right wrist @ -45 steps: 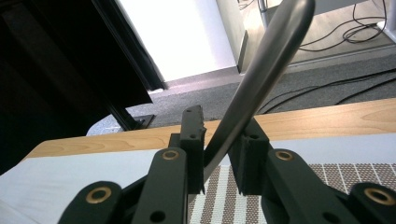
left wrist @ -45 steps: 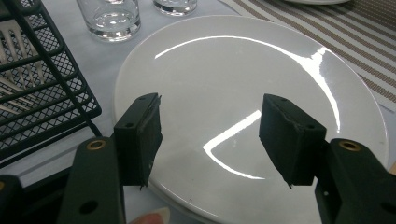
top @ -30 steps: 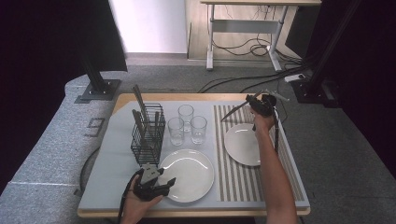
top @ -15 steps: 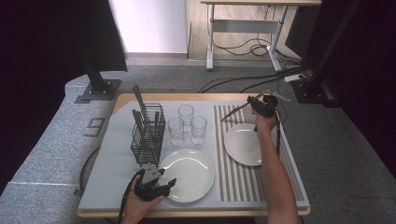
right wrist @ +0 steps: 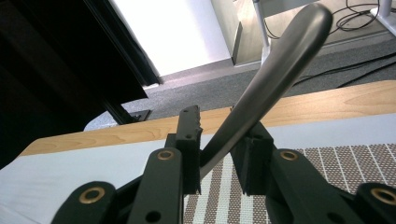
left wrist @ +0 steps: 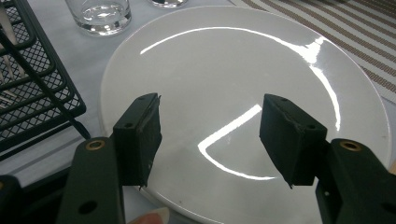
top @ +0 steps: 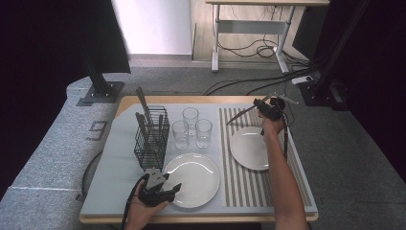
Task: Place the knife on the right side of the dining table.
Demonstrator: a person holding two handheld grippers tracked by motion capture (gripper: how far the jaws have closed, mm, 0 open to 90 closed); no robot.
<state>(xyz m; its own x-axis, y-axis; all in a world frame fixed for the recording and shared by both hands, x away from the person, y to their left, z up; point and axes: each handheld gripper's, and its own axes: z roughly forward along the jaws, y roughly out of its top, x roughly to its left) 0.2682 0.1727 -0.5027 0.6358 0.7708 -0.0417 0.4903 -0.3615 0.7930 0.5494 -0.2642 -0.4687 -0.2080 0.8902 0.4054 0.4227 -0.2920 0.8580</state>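
My left gripper [top: 171,184] is at the table's near edge, open, its jaws spread over the rim of a white plate [top: 194,178]. In the left gripper view the left gripper [left wrist: 210,126] has nothing between its pads, and the plate [left wrist: 243,70] lies just beneath them. Above the far right of the table my right gripper [top: 261,106] is shut on a dark piece of cutlery [top: 242,115] that slants down to the left. In the right gripper view, the right gripper [right wrist: 222,128] clamps the cutlery's handle [right wrist: 280,60], which rises up and to the right. Its working end is hidden.
A second white plate [top: 249,148] lies on the striped placemat [top: 239,187] below the right hand. Three glasses [top: 190,127] stand mid-table. A black wire basket [top: 152,139] with several utensils stands left of them. A grey mat [top: 115,163] covers the left part.
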